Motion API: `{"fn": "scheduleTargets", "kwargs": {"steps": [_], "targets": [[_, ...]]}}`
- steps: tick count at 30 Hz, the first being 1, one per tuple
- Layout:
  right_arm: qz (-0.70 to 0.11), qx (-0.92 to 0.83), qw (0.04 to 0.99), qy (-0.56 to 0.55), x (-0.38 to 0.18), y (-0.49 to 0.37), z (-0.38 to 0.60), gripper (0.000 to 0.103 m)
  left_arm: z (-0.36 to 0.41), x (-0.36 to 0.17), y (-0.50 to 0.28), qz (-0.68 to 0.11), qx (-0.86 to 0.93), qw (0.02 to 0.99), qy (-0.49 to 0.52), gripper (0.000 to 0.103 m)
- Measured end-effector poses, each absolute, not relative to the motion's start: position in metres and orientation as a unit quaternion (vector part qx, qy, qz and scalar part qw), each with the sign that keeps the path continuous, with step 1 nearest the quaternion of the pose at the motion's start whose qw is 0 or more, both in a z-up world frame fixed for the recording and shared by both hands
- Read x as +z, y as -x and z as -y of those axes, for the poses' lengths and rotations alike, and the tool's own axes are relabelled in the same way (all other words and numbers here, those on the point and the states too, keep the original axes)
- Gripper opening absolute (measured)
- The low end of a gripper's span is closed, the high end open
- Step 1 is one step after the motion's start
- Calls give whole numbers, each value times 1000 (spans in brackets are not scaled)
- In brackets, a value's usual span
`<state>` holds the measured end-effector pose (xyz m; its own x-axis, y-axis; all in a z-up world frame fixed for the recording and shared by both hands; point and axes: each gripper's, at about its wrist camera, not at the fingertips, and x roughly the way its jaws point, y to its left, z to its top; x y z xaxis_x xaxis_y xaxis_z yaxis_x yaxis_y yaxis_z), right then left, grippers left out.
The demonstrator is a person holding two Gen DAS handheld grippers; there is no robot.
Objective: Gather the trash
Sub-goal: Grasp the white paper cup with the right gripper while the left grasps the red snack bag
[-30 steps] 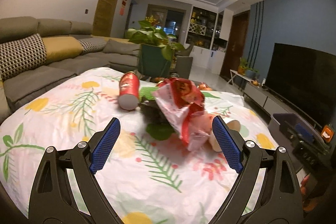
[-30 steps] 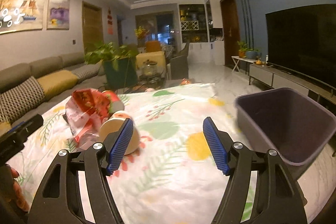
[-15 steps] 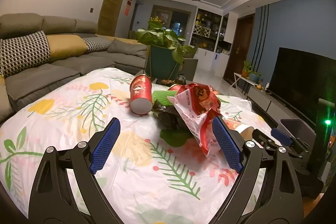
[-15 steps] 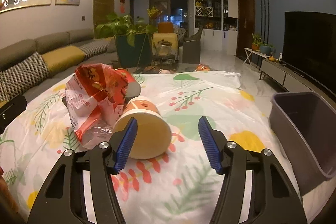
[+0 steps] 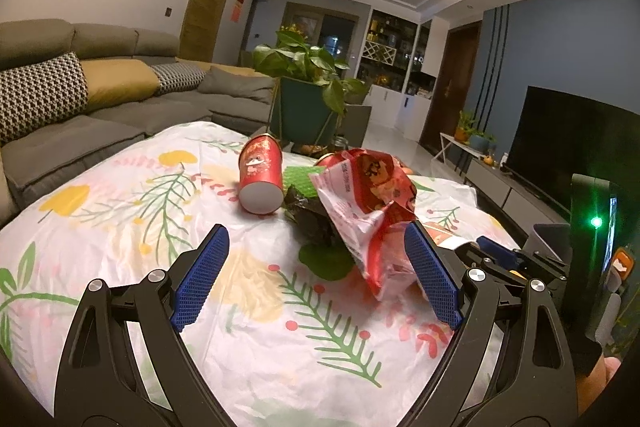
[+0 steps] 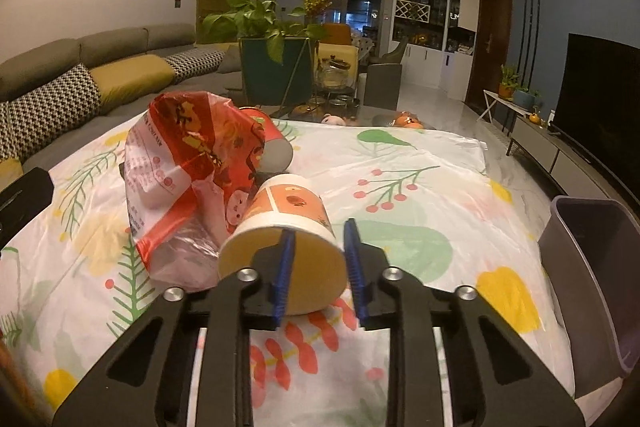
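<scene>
The surface [image 6: 420, 187], under a floral plastic cloth, carries all the trash toward its middle. The grey bin [image 6: 580, 267] waits at four o'clock in the right wrist view, just off the edge, probably set there for a short drop. The crumpled red bag [image 6: 192, 155] slumps at ten o'clock, leaning on a dark wrapper [image 5: 312, 223]. The red tube [image 5: 260, 175] lies on its side at eleven o'clock in the left view. The paper cup [image 6: 288, 227] lies tipped, mouth toward the camera. The right gripper [image 6: 318, 267] has its jaws narrowed across the cup's rim wall, one inside, apparently pinching it. The left gripper [image 5: 316, 279] hangs back, jaws spread wide, empty.
</scene>
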<state>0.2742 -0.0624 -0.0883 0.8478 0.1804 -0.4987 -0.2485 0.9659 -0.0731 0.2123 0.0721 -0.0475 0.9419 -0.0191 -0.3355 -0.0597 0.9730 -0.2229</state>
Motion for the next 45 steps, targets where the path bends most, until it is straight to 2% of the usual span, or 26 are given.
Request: {"fn": "scheduleTargets", "kwargs": {"steps": [7, 15, 20, 27, 30, 32, 35, 38, 45], "targets": [[-239, 120, 961, 64, -85, -267, 67, 4, -72, -52, -221, -185, -3, 975, 123, 85], [-218, 115, 968, 49, -78, -253, 83, 4, -77, -63, -246, -223, -18, 963, 147, 74], [-208, 110, 971, 36, -75, -247, 98, 4, -85, -76, -264, -260, -34, 948, 181, 60], [-197, 111, 974, 24, -72, -238, 108, 4, -101, -101, -274, -304, -73, 915, 256, 49], [-196, 112, 974, 20, -72, -239, 111, 4, -99, -108, -278, -317, -87, 907, 261, 32], [-197, 112, 974, 19, -73, -237, 112, 4, -99, -111, -281, -322, -97, 903, 267, 14], [-196, 112, 974, 18, -73, -236, 113, 4, -97, -112, -282, -321, -111, 900, 274, 5], [-195, 110, 975, 15, -73, -233, 115, 4, -93, -110, -279, -314, -116, 902, 271, 1], [-185, 104, 977, 10, -67, -220, 126, 4, -76, -75, -245, -262, -119, 931, 224, 0]]}}
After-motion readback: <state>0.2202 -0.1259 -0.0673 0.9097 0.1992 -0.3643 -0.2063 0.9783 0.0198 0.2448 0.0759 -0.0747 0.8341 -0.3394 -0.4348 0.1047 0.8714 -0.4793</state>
